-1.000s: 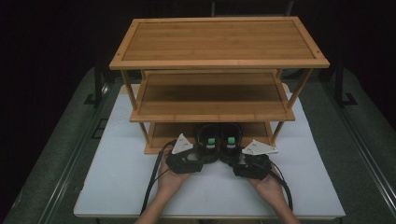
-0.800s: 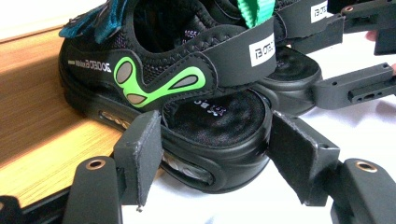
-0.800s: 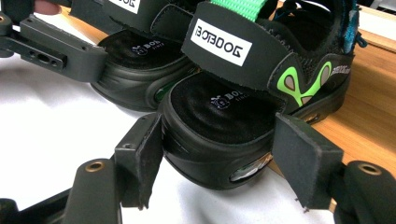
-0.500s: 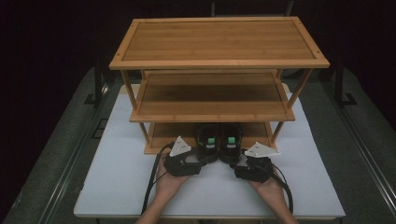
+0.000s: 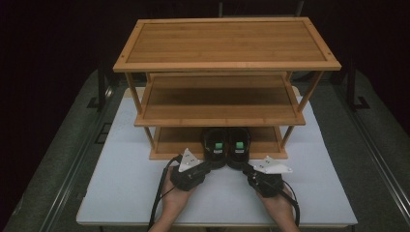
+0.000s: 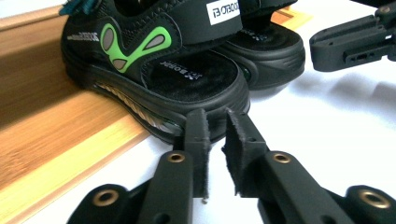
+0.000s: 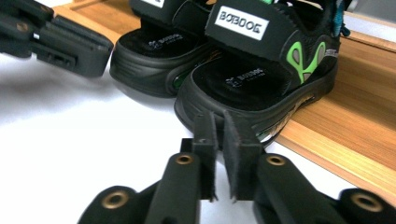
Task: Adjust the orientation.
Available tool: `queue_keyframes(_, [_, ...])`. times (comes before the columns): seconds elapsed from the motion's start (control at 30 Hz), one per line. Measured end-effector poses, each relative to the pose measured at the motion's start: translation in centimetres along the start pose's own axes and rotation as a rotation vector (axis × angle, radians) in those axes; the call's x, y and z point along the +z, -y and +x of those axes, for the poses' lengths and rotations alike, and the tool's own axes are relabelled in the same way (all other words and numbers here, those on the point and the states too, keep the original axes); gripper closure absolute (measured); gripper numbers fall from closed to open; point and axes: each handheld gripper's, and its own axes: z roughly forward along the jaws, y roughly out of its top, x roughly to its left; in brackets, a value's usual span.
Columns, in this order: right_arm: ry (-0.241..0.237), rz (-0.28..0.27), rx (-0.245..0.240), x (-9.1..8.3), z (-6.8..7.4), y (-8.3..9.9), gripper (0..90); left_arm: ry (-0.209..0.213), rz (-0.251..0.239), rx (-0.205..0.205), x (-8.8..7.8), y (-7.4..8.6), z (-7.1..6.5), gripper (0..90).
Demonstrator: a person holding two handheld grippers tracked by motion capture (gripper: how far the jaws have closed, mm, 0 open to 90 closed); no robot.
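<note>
Two claws and two sandals, taken from the left. At the near left of the white worktop [image 5: 121, 188], the left hand [image 5: 175, 199] around its tool, with a dark cable [image 5: 157, 205] trailing back towards the worktop's edge. Ahead of that hand, the left claw [image 5: 211, 165], aimed at the heel of the left sandal [image 5: 214, 145].

Seen along the left claw [image 6: 217, 128] in the left gripper view: jaws just drawn together, down to a thin slit, nothing visible between them, tips right at the heel rim of the left sandal [image 6: 154, 70]. Contact with the sole hard to judge.

Next, the sandals themselves: black with green patches, side by side and touching, toes inward on the bottom shelf [image 5: 176, 140] of the three-tier wooden rack [image 5: 227, 41], heels jutting past the shelf's front edge over the worktop.

Right of the pair's middle, the right sandal [image 5: 239, 145], and at its heel the right claw [image 5: 244, 167]. In the right gripper view, the same picture mirrored: right claw [image 7: 219, 128] just closed to a narrow gap, empty, tips at the heel of the right sandal [image 7: 261, 79].

Farthest right, the right hand [image 5: 278, 205] behind its tool, near the worktop's front edge.
</note>
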Motion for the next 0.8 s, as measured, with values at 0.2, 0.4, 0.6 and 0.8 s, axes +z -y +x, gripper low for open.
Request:
queue_keyframes(0.2, [0.015,0.018,-0.015,0.2,0.4,0.1,87.6,-0.025,0.005,0.009,0.1,-0.3,-0.2,81.7])
queue_keyframes(0.4, [0.027,0.018,-0.014,0.5,0.4,0.0,89.5,-0.032,0.003,0.003,0.2,-0.4,-0.1,82.8])
queue_keyframes(0.6, [0.045,0.019,-0.018,0.9,0.5,-0.2,89.6,-0.048,0.005,-0.001,0.6,-0.6,0.0,82.8])
queue_keyframes(0.8, [0.052,0.016,-0.008,1.3,0.3,-0.3,89.7,-0.072,0.002,-0.005,1.0,-0.8,0.2,84.2])
